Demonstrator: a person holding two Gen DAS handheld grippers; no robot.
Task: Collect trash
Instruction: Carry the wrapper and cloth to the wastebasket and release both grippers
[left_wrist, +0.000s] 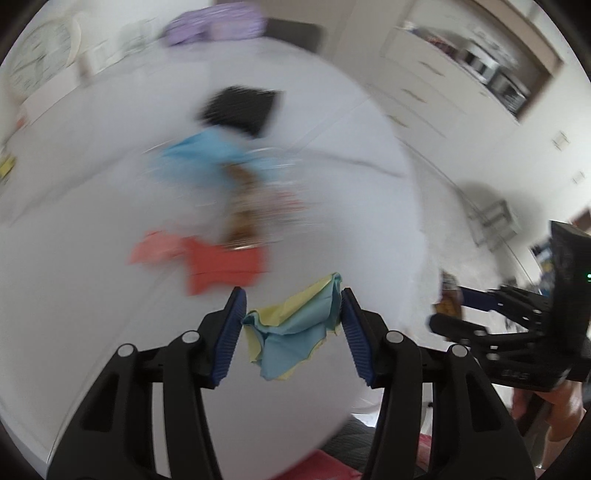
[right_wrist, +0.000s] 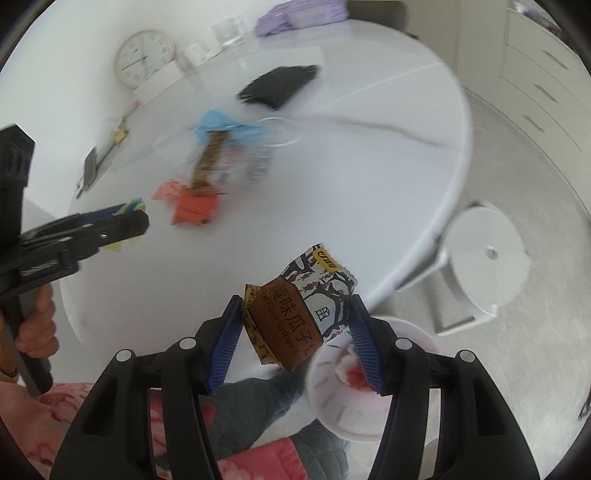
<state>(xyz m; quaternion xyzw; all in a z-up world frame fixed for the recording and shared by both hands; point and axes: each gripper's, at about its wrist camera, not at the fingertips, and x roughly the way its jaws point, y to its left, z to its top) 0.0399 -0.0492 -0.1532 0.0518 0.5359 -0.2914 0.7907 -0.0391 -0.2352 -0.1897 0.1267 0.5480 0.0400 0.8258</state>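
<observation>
Setting: round white table (right_wrist: 369, 177) in a pale room, with cabinets along the far wall and a light speckled floor around it.
Held snack packet: sunflower seed packet (right_wrist: 299, 314), brown with a black-and-white tree print, is clamped between the blue pads of the right gripper (right_wrist: 295, 328), lifted off the table at its near edge.
Held paper: crumpled blue and yellow paper (left_wrist: 295, 325) is pinched between the pads of the left gripper (left_wrist: 291, 328), hanging above the table's near part; no earlier view shows its jaws.
Bin: white slotted waste basket (right_wrist: 328, 387) sits on the floor just below the table's near edge, under the right gripper, with something red and white inside.
Loose trash on the table: orange folded paper (right_wrist: 194, 208) lies nearest the near edge; just beyond it a brown wrapper (right_wrist: 208, 160), then a light blue paper (right_wrist: 221, 123), all blurred.
Farther on the table: black flat object (right_wrist: 279, 86) beyond the blue paper; too blurred to name.
Far side of the table: white wall clock (right_wrist: 144, 59) lying flat, clear glasses (right_wrist: 231, 31) beside it, and a purple cloth (right_wrist: 303, 14) at the far rim.
Stool: white round stool (right_wrist: 484, 258) on the floor right of the table.
Person: a hand (right_wrist: 37, 325) grips the left gripper's handle; pink floral clothing (right_wrist: 258, 458) shows at the near edge.
</observation>
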